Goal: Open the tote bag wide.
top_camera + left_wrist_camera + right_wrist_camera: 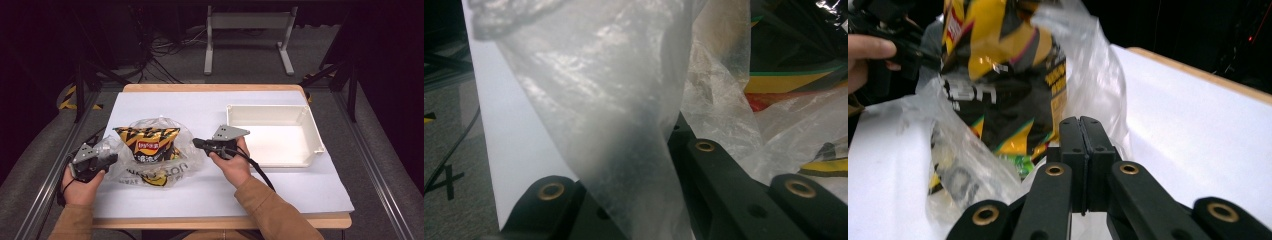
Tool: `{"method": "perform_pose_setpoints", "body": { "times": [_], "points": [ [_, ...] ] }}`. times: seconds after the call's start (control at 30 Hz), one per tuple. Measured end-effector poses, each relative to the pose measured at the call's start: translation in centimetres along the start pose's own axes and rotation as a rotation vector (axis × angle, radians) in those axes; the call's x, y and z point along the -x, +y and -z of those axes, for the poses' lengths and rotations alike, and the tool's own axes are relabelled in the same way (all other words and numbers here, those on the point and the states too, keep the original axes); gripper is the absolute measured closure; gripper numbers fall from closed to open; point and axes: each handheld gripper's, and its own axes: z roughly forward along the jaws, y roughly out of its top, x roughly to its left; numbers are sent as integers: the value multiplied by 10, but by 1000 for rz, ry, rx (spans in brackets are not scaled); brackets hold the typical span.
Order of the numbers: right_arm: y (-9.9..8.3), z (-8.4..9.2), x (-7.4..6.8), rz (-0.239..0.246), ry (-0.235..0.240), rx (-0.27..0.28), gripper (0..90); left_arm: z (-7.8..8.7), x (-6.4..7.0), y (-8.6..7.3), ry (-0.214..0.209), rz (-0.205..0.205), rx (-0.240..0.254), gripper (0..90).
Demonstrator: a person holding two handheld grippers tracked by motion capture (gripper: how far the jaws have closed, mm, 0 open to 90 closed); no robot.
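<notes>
Plastic bag (165, 165): we see one clear, crinkled bag lying on the white sheet at the left half of the bench (310, 195), between our two hands; its neck stands up and open.
Bag contents: one yellow-and-black snack packet (148, 141) sits upright inside it, top edge poking up through the mouth.
Packet label: a small red brand badge on the front; white lettering below it is too blurred for us to read. In the right gripper view the packet (998, 75) shows more yellow, black and green print, also unreadable.
Bag print: dark letters and a yellow mark on the lower front of the film, which we cannot make out.
Tray (312, 131): one white, shallow, rectangular tray at the right rear of the bench, well apart from the bag.
Left tool (107, 159): we hold it at the bag's left edge, jaws clamped on a fold of the film; the left gripper view has that film (614, 125) running down between the jaws.
Right tool (196, 142): at the bag's right edge, jaws pressed flat together (1080, 150); whether any film is pinched there, we cannot tell.
Count: one bag, one packet, one tray, two tools.
</notes>
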Motion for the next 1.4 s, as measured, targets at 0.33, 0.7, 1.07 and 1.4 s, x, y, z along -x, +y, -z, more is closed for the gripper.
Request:
{"method": "perform_pose_setpoints", "body": {
  "times": [0.33, 0.7, 1.07, 1.4],
  "points": [
    [-20, -20, -12, 15, 12, -81, 897, 0, 0, -1, -1, 7, 3, 871],
    [-37, -38, -17, 17, 3, -186, 891, -2, 0, -1, -7, 4, -4, 870],
    [-36, -44, -16, -3, -13, -257, 878, 7, 0, 0, -31, 37, 48, 617],
    [-37, -43, -16, -2, -15, -252, 872, 29, 9, 11, -26, 2, 109, 165]
  ]
}}
